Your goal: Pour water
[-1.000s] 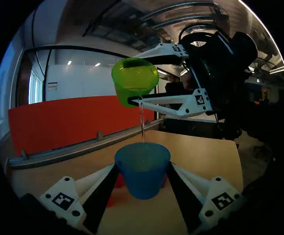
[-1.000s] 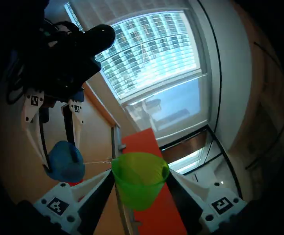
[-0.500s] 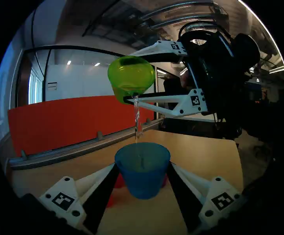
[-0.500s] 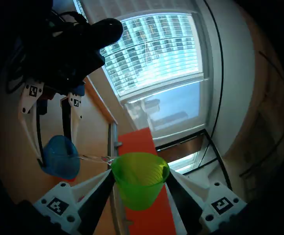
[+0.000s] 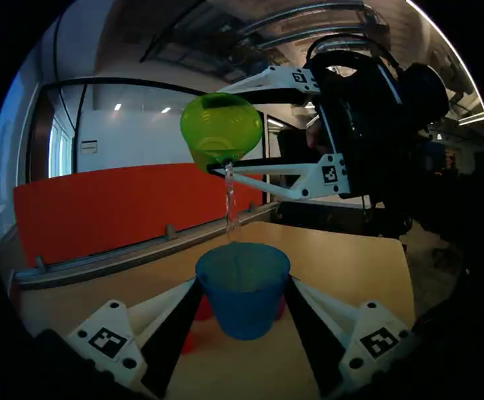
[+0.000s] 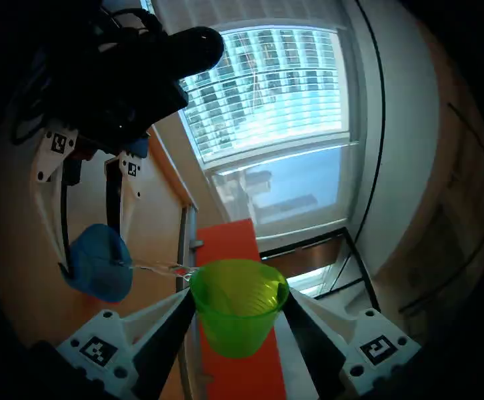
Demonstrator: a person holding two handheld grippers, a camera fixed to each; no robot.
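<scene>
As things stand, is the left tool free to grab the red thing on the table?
Probably not: the left tool is shut on the blue cup, leaving no room for the red thing.

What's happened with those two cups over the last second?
The right gripper tipped the green cup further over, and the water stream falling into the blue cup grew thicker. The left gripper kept the blue cup steady in the same spot. Both grippers stayed shut on their cups.
</scene>
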